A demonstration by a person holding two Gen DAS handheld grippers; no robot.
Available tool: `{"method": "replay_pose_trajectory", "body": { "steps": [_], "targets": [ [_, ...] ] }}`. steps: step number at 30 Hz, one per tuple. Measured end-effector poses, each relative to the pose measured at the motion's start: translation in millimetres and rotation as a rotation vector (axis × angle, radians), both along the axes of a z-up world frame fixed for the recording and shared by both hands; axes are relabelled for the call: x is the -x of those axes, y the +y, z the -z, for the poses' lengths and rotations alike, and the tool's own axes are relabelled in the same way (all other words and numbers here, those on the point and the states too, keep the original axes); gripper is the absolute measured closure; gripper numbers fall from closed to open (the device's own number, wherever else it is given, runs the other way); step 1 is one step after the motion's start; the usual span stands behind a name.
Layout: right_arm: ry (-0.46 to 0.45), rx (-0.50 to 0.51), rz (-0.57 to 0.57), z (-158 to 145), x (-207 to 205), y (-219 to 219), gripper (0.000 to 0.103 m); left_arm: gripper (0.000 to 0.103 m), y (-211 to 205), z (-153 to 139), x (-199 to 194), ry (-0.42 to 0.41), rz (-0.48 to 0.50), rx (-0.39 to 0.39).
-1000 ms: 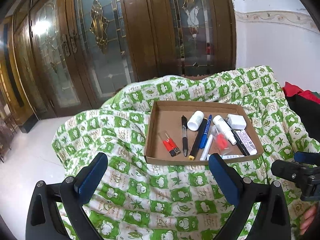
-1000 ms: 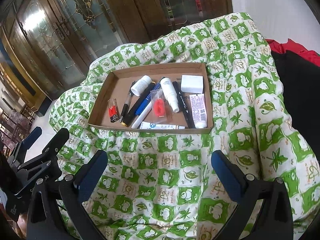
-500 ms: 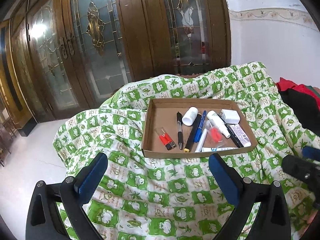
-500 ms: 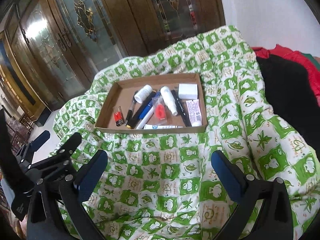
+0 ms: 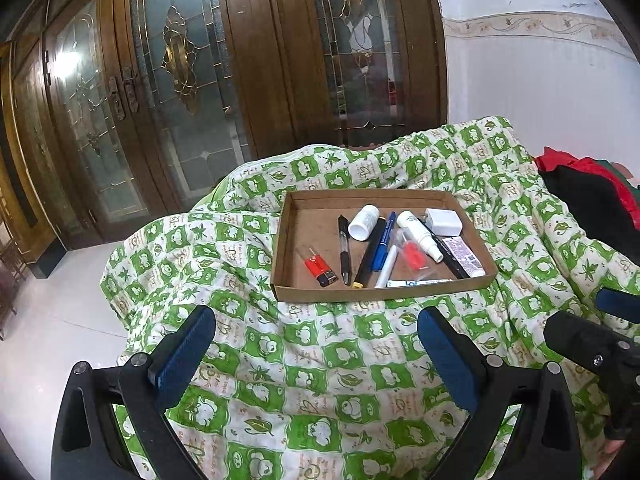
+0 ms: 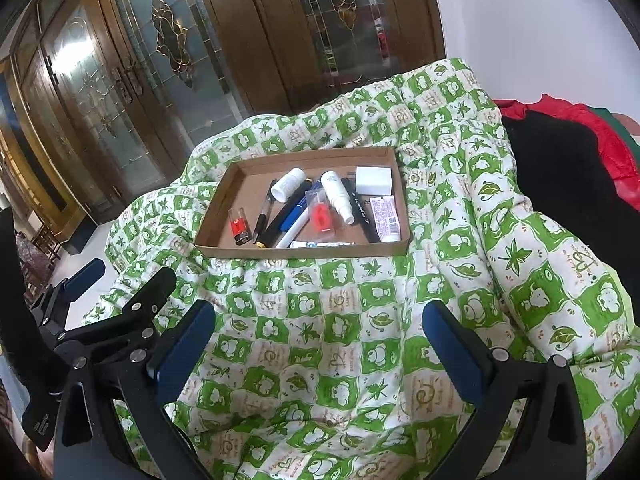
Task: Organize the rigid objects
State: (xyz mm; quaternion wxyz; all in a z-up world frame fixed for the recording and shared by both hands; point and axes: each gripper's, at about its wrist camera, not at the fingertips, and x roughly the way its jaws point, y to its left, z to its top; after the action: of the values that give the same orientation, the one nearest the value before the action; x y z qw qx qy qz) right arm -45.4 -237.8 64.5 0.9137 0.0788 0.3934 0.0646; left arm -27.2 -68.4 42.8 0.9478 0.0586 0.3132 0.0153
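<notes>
The left tongs (image 5: 316,344) hang released, jaws spread wide over the green-and-white quilt (image 5: 320,360), well short of the cardboard tray (image 5: 288,236) lying on it. Inside the tray, from left to right: a red lighter (image 5: 319,268), a black pen (image 5: 344,248), a white pill bottle (image 5: 363,223) at the far end, a black marker (image 5: 370,254) touching a blue pen (image 5: 383,242), a white spray bottle (image 5: 420,236), a white charger block (image 5: 443,222) and a printed tube (image 5: 466,257) by the right wall. A small red item in clear wrap (image 5: 414,255) lies mid-tray. The right tongs (image 6: 320,346) are likewise released, holding nothing, above the quilt. Dark and red clothing (image 6: 568,160) lies at far right.
</notes>
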Motion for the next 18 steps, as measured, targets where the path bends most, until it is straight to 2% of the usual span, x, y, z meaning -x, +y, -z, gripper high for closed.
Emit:
{"method": "replay_pose_trajectory", "body": {
  "steps": [7,18],
  "targets": [
    [-0.007,0.004,0.012,-2,-1,-2,0.000,0.001,2,4,-3,0.024,0.002,0.017],
    [0.036,0.001,0.015,8,-8,-4,0.000,0.001,-2,11,-8,0.050,0.014,0.008]
  ]
}}
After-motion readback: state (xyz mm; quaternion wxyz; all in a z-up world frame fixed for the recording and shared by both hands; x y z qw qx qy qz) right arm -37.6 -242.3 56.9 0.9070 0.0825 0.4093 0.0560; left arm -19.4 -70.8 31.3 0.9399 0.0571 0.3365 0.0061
